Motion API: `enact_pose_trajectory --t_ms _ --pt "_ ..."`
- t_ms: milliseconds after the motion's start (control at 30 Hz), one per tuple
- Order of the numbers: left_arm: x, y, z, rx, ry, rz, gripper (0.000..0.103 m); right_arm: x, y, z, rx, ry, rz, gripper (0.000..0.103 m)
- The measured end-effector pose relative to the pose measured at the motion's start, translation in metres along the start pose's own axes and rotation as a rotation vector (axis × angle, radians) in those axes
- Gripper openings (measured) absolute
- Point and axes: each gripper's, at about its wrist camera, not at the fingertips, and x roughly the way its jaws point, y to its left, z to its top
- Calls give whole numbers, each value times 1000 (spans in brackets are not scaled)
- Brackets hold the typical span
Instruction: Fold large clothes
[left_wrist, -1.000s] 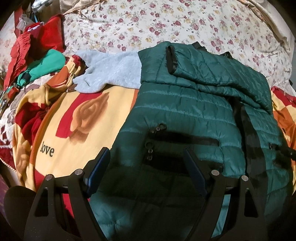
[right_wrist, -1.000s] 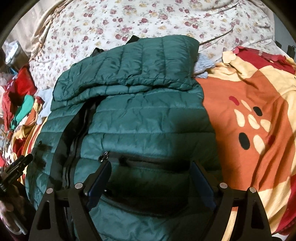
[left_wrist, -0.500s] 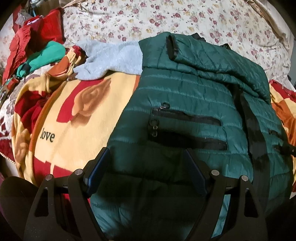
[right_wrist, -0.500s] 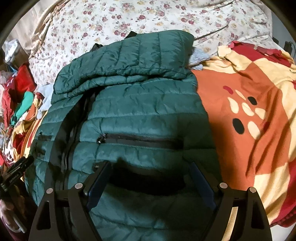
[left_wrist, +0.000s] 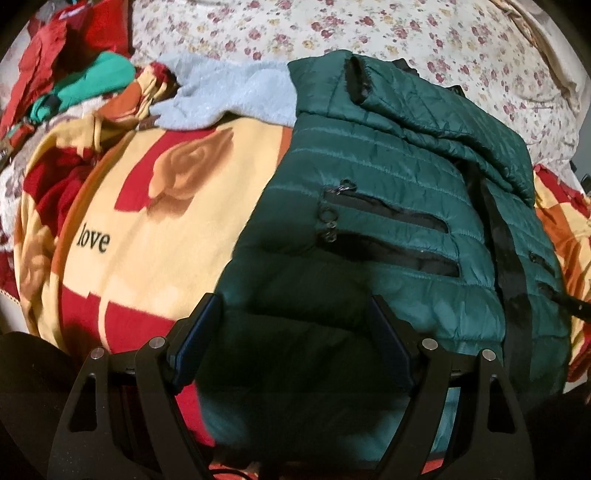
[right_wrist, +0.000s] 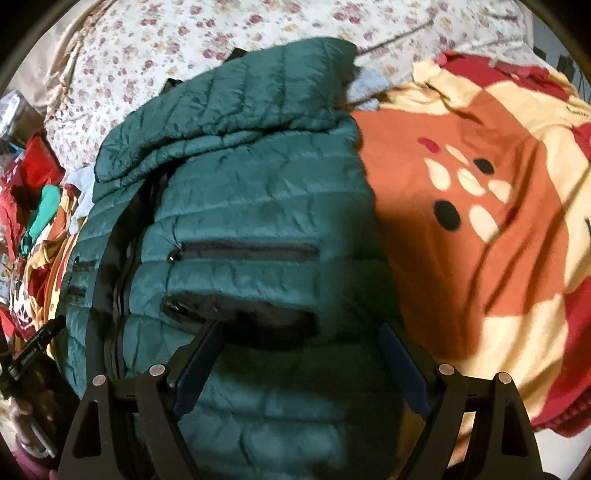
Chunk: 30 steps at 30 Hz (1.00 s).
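- Far left of the left wrist view: red clothes (left_wrist: 55, 44) and a teal-green garment (left_wrist: 92, 79) are heaped at the bed's edge.
- A yellow-and-red blanket (left_wrist: 155, 258) printed "love" covers the bed, with a grey fleece garment (left_wrist: 240, 96) on it.
- The left gripper (left_wrist: 295, 328) has its jaws wide apart and holds nothing, above the lower hem of the green puffer jacket (left_wrist: 369, 177).
- The jacket lies on the blanket, sleeves folded across the top.
- The right gripper (right_wrist: 299, 354) is likewise wide open and empty above the jacket.
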Motion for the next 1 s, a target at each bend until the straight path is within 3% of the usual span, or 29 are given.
enact_pose_trajectory --t_ms 267,400,500,667,700,733,833,1000 --pt "12 39 -12 -132 103 -93 83 -7 -39 -18 82 119 38 85" --pt "8 35 -16 -107 110 -105 83 -2 -50 -33 141 176 110 85" --pt "8 36 -20 -99 151 -136 83 -2 -41 -46 112 216 202 85" --pt "10 40 -22 -137 184 -167 83 12 -19 -66 41 287 265 85" --pt "9 37 -23 -136 186 -172 83 12 -17 -66 31 281 262 84" --pt "9 35 -24 -126 189 -179 83 8 -13 -66 11 270 271 73" --pt "3 26 -27 -57 187 -188 83 -8 -3 -59 -49 230 309 60" --pt "8 24 -29 -62 187 -183 83 -6 6 -55 -91 197 346 58"
